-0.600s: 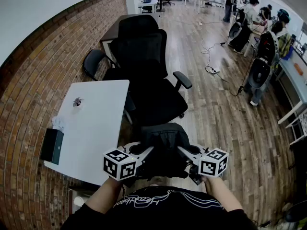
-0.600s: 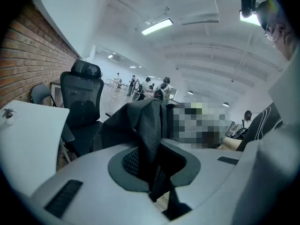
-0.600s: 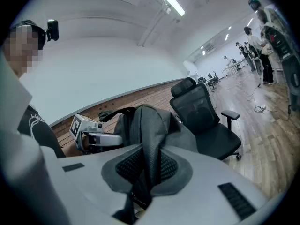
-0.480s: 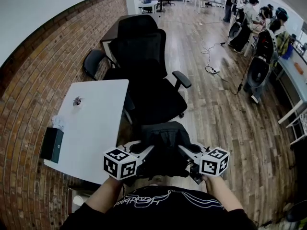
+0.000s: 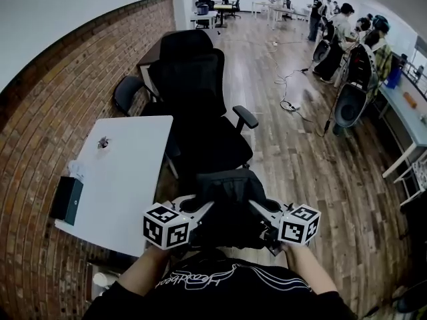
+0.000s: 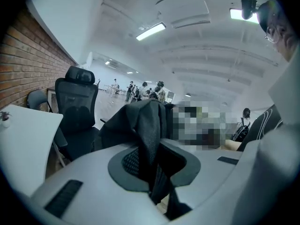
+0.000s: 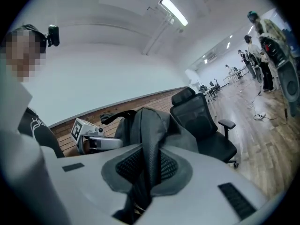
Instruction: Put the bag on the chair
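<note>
A black bag point(image 5: 230, 195) hangs in the air between my two grippers, close to my body. My left gripper point(image 5: 195, 209) is shut on a fold of the bag's dark fabric point(image 6: 149, 125), which runs between its jaws. On the other side, my right gripper point(image 5: 265, 213) is shut on a grey strap of the bag point(image 7: 151, 135). The black office chair point(image 5: 200, 112) stands just ahead of the bag with its seat point(image 5: 213, 149) facing me. The chair also shows in the left gripper view point(image 6: 75, 111) and the right gripper view point(image 7: 201, 121). The bag is not touching the chair.
A white table point(image 5: 123, 179) sits left of the chair, along the brick wall, with a dark box point(image 5: 67, 201) and a small object point(image 5: 103, 142) on it. A second chair point(image 5: 127, 92) stands behind. Several people point(image 5: 347, 39) and cables point(image 5: 293, 102) occupy the wood floor at the far right.
Both grippers keep their hold on the bag at the same spot in the head view. The chair and table have slid slightly to the left in the picture.
</note>
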A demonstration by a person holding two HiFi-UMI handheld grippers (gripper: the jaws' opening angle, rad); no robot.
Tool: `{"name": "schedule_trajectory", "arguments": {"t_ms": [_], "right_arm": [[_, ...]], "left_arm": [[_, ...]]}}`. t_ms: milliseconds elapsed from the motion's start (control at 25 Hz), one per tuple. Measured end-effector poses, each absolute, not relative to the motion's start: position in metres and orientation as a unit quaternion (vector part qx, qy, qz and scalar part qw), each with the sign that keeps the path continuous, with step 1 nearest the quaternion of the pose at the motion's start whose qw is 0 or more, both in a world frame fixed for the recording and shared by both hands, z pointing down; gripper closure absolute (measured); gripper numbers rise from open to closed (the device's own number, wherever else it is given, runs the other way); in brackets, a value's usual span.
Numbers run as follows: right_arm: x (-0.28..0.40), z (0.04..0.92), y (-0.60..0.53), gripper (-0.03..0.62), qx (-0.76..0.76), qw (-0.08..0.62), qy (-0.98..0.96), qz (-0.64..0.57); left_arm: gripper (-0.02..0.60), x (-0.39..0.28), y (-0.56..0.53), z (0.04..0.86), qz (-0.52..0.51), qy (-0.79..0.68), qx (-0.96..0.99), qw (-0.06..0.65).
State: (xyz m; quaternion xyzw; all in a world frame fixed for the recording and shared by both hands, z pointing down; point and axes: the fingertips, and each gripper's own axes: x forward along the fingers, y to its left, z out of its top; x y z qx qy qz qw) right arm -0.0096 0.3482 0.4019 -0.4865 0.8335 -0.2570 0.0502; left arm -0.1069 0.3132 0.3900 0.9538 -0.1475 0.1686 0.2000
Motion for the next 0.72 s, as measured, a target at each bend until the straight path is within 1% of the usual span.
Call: {"name": "schedule_trajectory", "arguments": {"t_ms": [360, 720], "right_arm": [[0.011, 0.418, 0.314, 0.562, -0.488, 0.044, 0.830, -0.268], [0.052, 0.428, 0.225, 0.562, -0.492, 0.035, 0.824, -0.277]], "left_arm": [[0.511, -0.087, 0.278, 0.408, 0.167, -0.142, 0.952, 0.215], [0.511, -0.046, 0.189, 0.420, 0.174, -0.131, 0.948, 0.230]]}}
